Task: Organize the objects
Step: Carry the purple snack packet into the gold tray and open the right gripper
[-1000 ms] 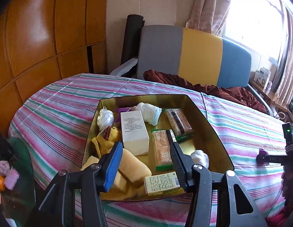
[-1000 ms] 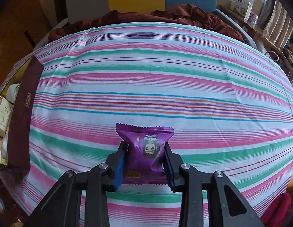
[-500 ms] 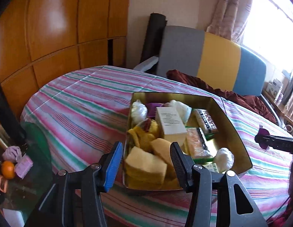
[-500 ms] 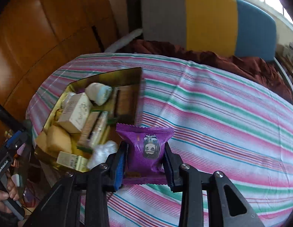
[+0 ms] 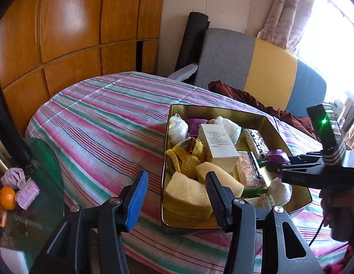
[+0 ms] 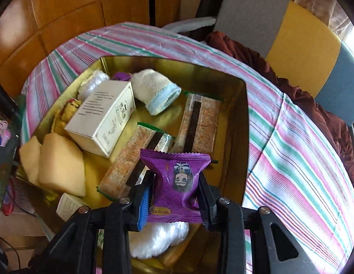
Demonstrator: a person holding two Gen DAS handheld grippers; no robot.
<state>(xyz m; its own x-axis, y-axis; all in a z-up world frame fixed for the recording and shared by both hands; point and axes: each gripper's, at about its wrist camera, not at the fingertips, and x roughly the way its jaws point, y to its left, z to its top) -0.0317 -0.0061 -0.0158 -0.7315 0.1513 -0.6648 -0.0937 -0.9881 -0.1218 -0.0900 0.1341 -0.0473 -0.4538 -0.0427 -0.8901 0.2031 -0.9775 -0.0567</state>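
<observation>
Right gripper (image 6: 174,202) has swung from bare striped desk (image 6: 291,141) to over the gold tin (image 6: 242,123), jaws clamped on purple snack packet (image 6: 177,182) (cereal bars just beyond). Left gripper (image 5: 177,196) jaws part-open, empty, tin's near corner between them.

Purple snack packet (image 6: 177,182), crimped at both ends and printed with a cartoon face, is held upright above the open gold tin (image 6: 241,123), which contains a white carton (image 6: 104,121), wrapped bars, sponges and a rolled sock.

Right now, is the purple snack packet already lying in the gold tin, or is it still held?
Still held. The right gripper has its jaws shut on the purple snack packet, hanging over the gold tin, not released.
</observation>
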